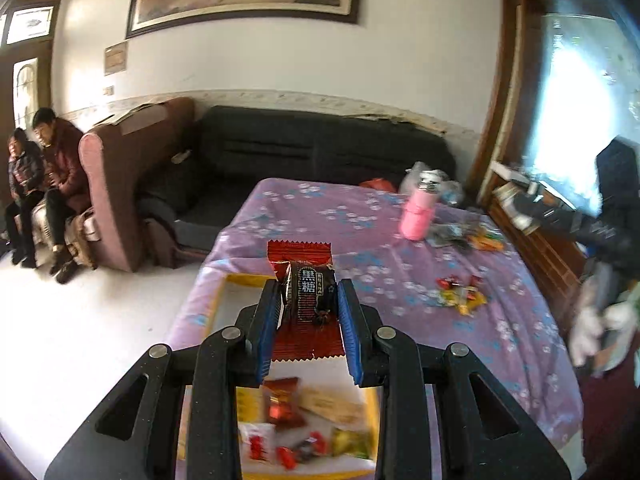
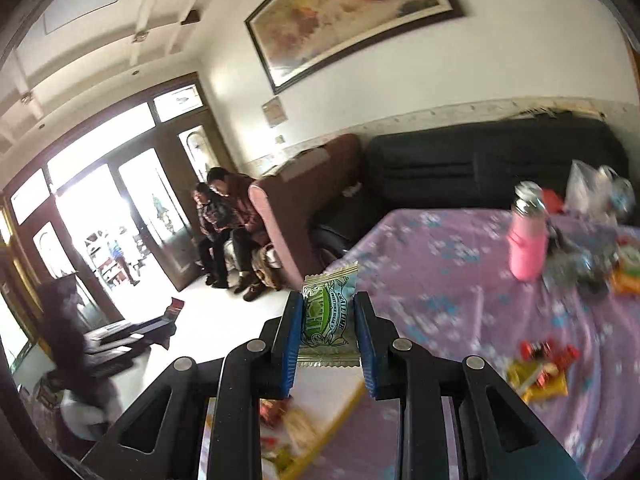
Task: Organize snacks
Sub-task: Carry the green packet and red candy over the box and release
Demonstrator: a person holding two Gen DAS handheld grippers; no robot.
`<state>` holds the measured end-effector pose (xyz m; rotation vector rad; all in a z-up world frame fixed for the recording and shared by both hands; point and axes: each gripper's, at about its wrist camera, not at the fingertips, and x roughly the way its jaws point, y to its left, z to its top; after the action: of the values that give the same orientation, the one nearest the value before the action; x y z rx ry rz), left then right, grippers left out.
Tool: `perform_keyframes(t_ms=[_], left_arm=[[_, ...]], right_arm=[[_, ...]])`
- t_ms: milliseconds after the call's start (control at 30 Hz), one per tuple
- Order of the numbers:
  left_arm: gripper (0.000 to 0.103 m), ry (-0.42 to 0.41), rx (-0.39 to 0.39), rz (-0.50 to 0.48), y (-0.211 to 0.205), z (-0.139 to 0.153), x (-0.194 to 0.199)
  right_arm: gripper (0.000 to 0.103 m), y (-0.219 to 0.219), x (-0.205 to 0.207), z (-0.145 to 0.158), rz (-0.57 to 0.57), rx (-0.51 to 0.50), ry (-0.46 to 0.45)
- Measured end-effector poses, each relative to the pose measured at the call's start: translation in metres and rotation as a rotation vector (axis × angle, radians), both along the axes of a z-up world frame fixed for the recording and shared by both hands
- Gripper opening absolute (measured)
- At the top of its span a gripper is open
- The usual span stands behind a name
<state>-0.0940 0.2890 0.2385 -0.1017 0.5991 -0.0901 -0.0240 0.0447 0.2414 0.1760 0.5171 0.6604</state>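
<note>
Clamped in the left tool [image 1: 309, 304], a dark brown-sugar packet [image 1: 306, 294] hangs above the yellow tray [image 1: 224, 280] at six o'clock. Right tool [image 2: 329, 322] pinches a green lime sachet [image 2: 328, 312]. Both seem light, crinkly, slippery; grip mid-body, not the seams.

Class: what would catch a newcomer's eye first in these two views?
Each hand-held gripper holds a wrapped snack up front: the left a red-and-black brown sugar packet, the right a green lime candy packet. Behind, a pink bottle stands on the purple floral tablecloth.
</note>
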Motion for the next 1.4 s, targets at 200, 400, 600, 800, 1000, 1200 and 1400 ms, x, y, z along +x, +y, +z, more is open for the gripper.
perform_keyframes(t_ms=[200,400,600,800,1000,1200,1400], left_arm=[[0.027,0.085,-0.034,0.048,0.027,-0.044,0.04],[0.027,0.178,-0.114,0.055,0.039,-0.106,0.063],[0.027,0.273,-0.117,0.05,0.028,-0.154,0.086],[0.027,0.35,-0.136,0.071,0.034,-0.187,0.102],[0.027,0.382,-0.155,0.072,0.036,-0.198,0.106],[0.031,0.405,-0.183,0.094,0.04,-0.199,0.103],[0.048,0.344,-0.198,0.113,0.036,-0.171,0.079]], right_arm=[[0.026,0.06,0.028,-0.011,0.029,-0.044,0.059],[0.026,0.111,0.051,-0.088,0.099,-0.109,0.19],[0.026,0.152,0.066,-0.159,0.146,-0.21,0.274],[0.026,0.171,0.075,-0.209,0.167,-0.277,0.35],[0.028,0.184,0.077,-0.23,0.171,-0.308,0.376],[0.046,0.18,0.077,-0.232,0.147,-0.279,0.389],[0.046,0.167,0.062,-0.217,0.132,-0.27,0.354]])
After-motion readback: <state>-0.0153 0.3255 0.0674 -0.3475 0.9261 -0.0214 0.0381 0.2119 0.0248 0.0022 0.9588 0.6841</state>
